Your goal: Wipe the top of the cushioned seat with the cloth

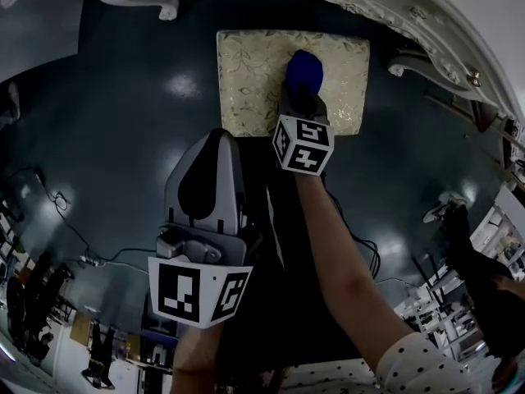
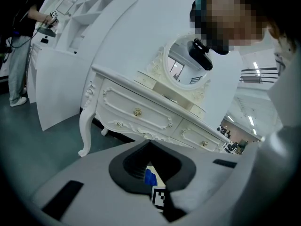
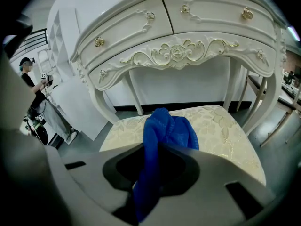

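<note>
Cloth (image 3: pixel 169 128), blue and bunched, is clamped between the closed jaws of the right gripper (image 3: pixel 157 147). It sits over the cushioned seat (image 3: pixel 221 126), toward the right half of the pad in the head view. The left gripper (image 1: pixel 220 135) is held at 7 o'clock from the seat, above the floor. Its jaws are closed together with nothing between them.

The seat top is pale fabric with a leaf pattern. It stands on a dark, glossy floor (image 1: pixel 123 97) that shows light reflections. A cable (image 1: pixel 74 228) lies on the floor at 8 o'clock. Beyond the seat, at 12 o'clock, stands a white carved dressing table (image 3: pixel 178 51) with gold knobs. Farther off are white panels and a person (image 3: pixel 33 93) at 9 o'clock.

In the head view the cloth's long axis runs 6 to 12 o'clock, and the free bunch points at 12 o'clock toward the table. The seat's long axis runs 9 to 3 o'clock.

The lower end of the cloth passes down between the jaws and out of sight. The right gripper covers part of the near edge of the seat. Whether the cloth is pressing on the pad cannot be determined.
</note>
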